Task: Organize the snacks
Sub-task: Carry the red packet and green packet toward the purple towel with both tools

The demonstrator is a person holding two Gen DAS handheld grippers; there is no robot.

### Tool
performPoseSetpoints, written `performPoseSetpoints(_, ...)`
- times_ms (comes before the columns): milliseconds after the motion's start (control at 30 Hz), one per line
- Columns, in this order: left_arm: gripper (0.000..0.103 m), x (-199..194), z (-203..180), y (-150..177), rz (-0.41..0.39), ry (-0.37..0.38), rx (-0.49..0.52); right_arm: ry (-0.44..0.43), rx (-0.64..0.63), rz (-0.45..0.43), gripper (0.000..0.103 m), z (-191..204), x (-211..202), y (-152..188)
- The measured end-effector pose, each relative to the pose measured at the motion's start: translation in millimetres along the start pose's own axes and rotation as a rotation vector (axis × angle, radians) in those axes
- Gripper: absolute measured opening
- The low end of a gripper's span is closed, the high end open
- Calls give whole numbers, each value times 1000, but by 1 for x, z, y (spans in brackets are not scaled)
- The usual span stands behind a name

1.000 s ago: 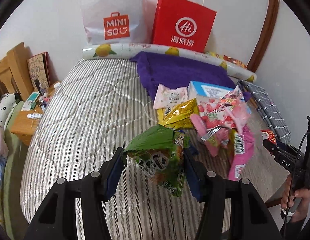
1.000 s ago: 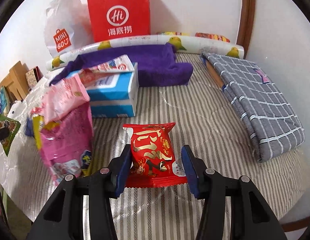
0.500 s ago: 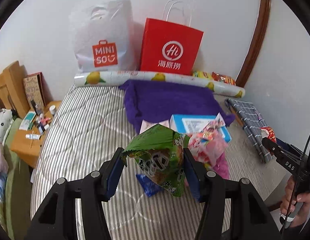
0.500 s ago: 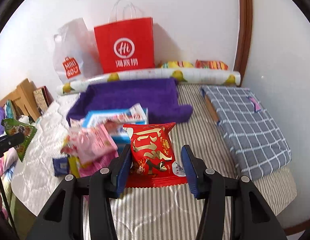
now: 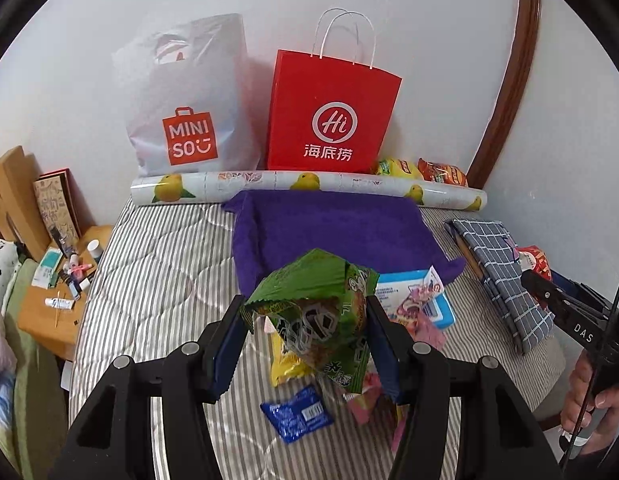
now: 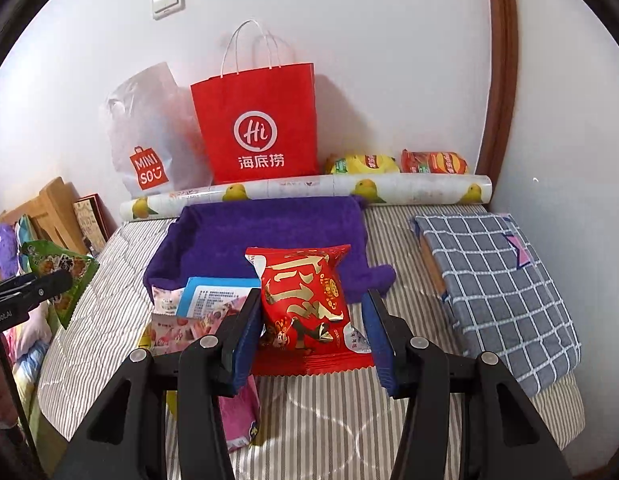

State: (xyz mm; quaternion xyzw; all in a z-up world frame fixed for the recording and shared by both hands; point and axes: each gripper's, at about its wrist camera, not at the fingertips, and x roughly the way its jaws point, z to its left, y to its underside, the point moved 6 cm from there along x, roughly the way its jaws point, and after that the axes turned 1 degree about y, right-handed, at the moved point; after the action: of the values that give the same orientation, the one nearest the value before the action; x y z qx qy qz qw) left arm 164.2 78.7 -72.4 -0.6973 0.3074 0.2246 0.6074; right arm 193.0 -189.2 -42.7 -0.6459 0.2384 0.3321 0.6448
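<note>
My left gripper (image 5: 305, 320) is shut on a green snack bag (image 5: 321, 312) and holds it above the striped bed (image 5: 157, 280). My right gripper (image 6: 311, 320) is shut on a red snack packet (image 6: 305, 300) held above the bed (image 6: 405, 248). Below lie a blue box (image 5: 413, 292), a yellow packet (image 5: 285, 364), a small blue packet (image 5: 295, 414) and pink packets (image 6: 181, 326). A red paper bag (image 5: 333, 116) and a white Miniso bag (image 5: 189, 108) stand against the far wall. The green bag also shows at the left in the right wrist view (image 6: 61, 276).
A purple towel (image 5: 333, 232) lies mid-bed, with a lemon-print roll (image 5: 269, 184) behind it. Yellow and red chip bags (image 6: 397, 162) sit by the wall. A folded checked cloth (image 6: 497, 276) lies at the right. A cluttered wooden side table (image 5: 49, 308) stands at the left.
Both grippers have risen and pulled back with their packets. The snack pile now sits lower and farther below, and the two bags at the wall show in full.
</note>
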Motion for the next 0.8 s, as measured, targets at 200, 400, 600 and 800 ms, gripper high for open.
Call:
performPoseSetpoints(200, 55, 12, -1, -17, 2, -1, 7, -8, 17, -1, 49, -4, 16, -14)
performPoseSetpoints(400, 55, 30, -1, -39, 6, -5, 1, -13, 12, -2, 49, -5, 35, -36)
performPoseSetpoints(600, 55, 49, 2, -65, 6, -25, 13, -9, -6, -25, 49, -7, 55, -67)
performPoseSetpoints(800, 55, 72, 8, -89, 1, -44, 4, -25, -3, -20, 49, -6, 86, -95)
